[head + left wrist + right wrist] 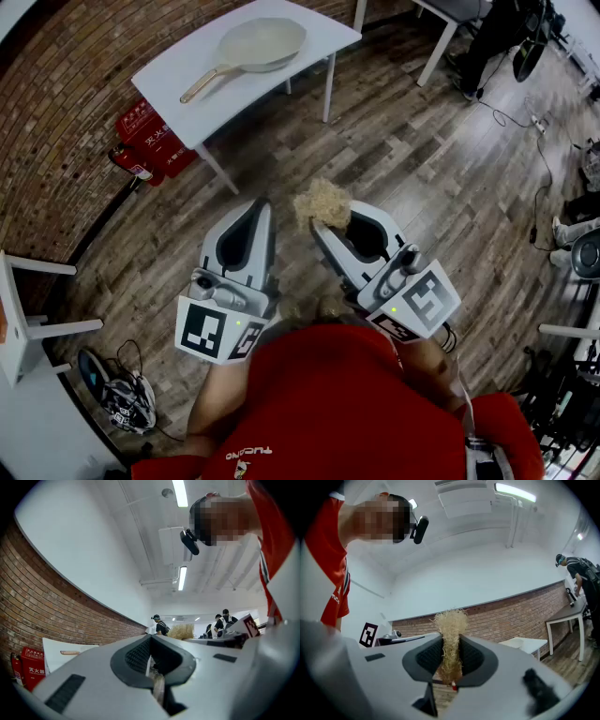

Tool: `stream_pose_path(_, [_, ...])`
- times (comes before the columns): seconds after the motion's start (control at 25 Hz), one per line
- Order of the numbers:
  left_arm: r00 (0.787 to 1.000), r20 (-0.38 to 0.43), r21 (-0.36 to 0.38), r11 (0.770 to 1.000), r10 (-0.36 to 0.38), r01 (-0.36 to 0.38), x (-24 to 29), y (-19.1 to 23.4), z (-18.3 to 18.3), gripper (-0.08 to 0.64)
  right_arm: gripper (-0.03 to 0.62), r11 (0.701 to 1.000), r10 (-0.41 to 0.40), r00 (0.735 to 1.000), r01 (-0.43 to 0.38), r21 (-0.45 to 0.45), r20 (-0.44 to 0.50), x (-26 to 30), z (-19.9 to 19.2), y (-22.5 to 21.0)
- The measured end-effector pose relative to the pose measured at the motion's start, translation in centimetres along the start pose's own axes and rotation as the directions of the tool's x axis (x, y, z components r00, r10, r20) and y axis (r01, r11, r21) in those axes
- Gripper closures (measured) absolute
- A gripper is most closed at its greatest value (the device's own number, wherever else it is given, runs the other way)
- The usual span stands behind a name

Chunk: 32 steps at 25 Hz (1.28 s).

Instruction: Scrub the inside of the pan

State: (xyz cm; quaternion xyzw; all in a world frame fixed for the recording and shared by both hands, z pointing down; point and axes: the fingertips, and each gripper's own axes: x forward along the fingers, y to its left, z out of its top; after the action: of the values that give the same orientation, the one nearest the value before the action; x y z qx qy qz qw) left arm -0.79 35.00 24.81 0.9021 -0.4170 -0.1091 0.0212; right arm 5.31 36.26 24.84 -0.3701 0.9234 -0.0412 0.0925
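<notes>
A pale pan (261,43) with a wooden handle lies on a white table (187,75) at the far side of the room. Well short of that table, both grippers are held up close to the person's chest. My right gripper (319,220) is shut on a tan fibrous scrubber (322,202), whose tuft (450,634) sticks out between the jaws. My left gripper (264,208) is shut with nothing in it, its black pads (140,656) pressed together.
A red fire extinguisher box (153,139) stands on the wooden floor under the table's left end. A white stool (28,309) is at left and a helmet (122,403) lies on the floor. Cables and chairs crowd the right side (572,244). Other people (161,626) stand in the distance.
</notes>
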Motion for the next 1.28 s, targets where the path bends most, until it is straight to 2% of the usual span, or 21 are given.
stream_pose_path(0.28, [0.999, -0.035, -0.01, 1.0, 0.018, -0.019, -0.2, 0.4, -0.8, 0.554, 0.502, 1.0, -0.004, 1.0, 0.004, -0.014, -0.005, -0.1, -0.1, -0.1])
stream_pose_path(0.56, [0.999, -0.036, 0.004, 1.0, 0.026, -0.026, -0.1, 0.9, -0.5, 0.554, 0.502, 1.0, 0.003, 1.0, -0.003, -0.01, 0.021, 0.3, 0.5, -0.1])
stream_pose_path(0.92, [0.999, -0.03, -0.003, 1.0, 0.03, -0.03, 0.0, 2.3, -0.4, 0.554, 0.502, 1.0, 0.0, 1.0, 0.0, -0.027, 0.002, 1.5, 0.0, -0.2])
stream_pose_path(1.28, [0.999, -0.039, 0.057, 0.998, 0.02, -0.018, 1.0, 4.2, 0.0, 0.554, 0.5, 0.998, -0.015, 1.0, 0.015, -0.067, -0.007, 4.1, 0.1, -0.8])
